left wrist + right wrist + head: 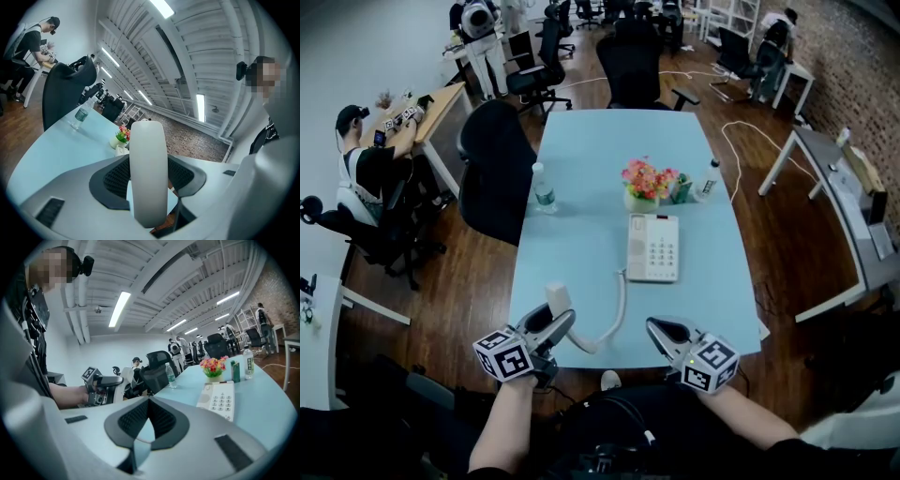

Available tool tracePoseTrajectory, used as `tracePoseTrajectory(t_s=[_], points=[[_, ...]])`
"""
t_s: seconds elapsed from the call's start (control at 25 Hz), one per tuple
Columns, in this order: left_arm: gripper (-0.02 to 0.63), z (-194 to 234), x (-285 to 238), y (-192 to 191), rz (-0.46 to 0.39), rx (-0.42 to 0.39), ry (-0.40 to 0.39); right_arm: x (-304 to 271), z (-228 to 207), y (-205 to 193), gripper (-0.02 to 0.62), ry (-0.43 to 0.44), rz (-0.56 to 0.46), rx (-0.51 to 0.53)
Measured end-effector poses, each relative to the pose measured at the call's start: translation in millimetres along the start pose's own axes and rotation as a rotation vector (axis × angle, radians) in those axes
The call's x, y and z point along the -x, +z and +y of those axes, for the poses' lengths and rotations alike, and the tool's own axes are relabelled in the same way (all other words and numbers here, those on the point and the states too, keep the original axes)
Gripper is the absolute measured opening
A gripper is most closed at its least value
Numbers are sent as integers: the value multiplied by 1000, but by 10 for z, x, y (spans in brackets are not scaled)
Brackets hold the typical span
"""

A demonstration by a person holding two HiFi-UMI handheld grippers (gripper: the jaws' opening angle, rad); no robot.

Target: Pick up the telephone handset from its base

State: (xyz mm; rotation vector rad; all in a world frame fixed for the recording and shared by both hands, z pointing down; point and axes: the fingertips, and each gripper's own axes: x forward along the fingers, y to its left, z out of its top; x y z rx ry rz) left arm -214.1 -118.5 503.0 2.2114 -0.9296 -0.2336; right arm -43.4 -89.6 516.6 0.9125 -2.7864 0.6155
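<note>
Left tongs point(561, 317) clamp the white handset point(556, 296) over the bench's point(581, 187) near edge, clear of its base point(653, 247); a cord point(619, 314) joins them. Right tongs point(661, 328) are pressed together, empty.

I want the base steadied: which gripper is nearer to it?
Right. The right gripper is directly in front of the base; the left gripper, gripping the handset, is farther left.

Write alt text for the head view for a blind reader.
The left gripper holds the white telephone handset clear of its base, its cord running back to the base on a light-blue table. The right gripper, shut and empty, hovers at the table's near edge.
</note>
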Motion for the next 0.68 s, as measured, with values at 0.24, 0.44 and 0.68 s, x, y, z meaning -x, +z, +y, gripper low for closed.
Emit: tracePoseTrajectory(t_s=[0.24, 0.44, 0.68], points=[[235, -56, -30, 35, 5, -15, -7, 16, 6, 27, 15, -2, 1, 11], [235, -55, -32, 35, 9, -21, -4, 27, -10, 3, 15, -8, 3, 9], [235, 9, -15, -6, 9, -1, -1, 13, -4, 9, 15, -5, -4, 8]])
